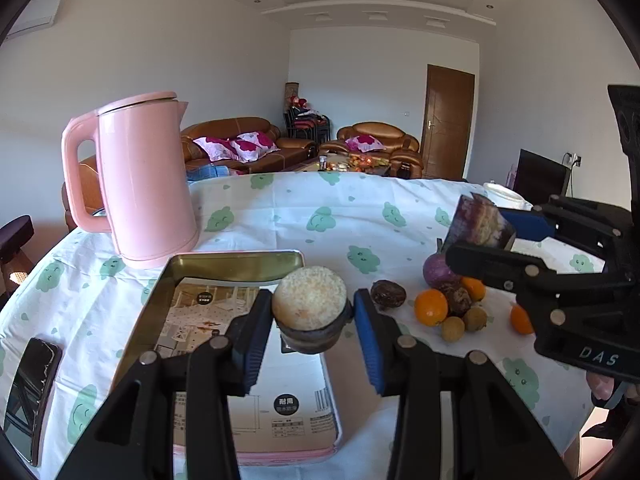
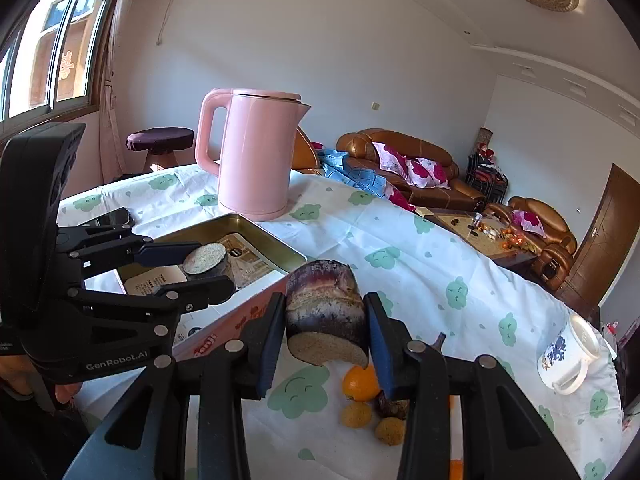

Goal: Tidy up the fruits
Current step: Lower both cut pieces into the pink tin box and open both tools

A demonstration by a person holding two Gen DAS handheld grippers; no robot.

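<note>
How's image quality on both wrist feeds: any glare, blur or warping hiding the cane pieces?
Left wrist: sharp, strong fisheye bowing of the table edge; the cane piece in the left gripper is clear. Right wrist: bright window at left without washout; the right gripper and its purple cane piece are crisp.

We note a table [image 1: 320, 216] under a white cloth printed with green clouds. Ahead-left of the left claw [image 1: 313, 316] stand a pink kettle [image 1: 146, 184] and a gold metal tray [image 1: 224, 268]; a black phone [image 1: 32, 392] lies far left. To its right sits a loose fruit cluster: oranges [image 1: 430, 307], longans [image 1: 453, 329], a dark passion fruit [image 1: 388, 294]. Right of the right claw [image 2: 326, 336], a white mug [image 2: 568, 354] lies on its side.
</note>
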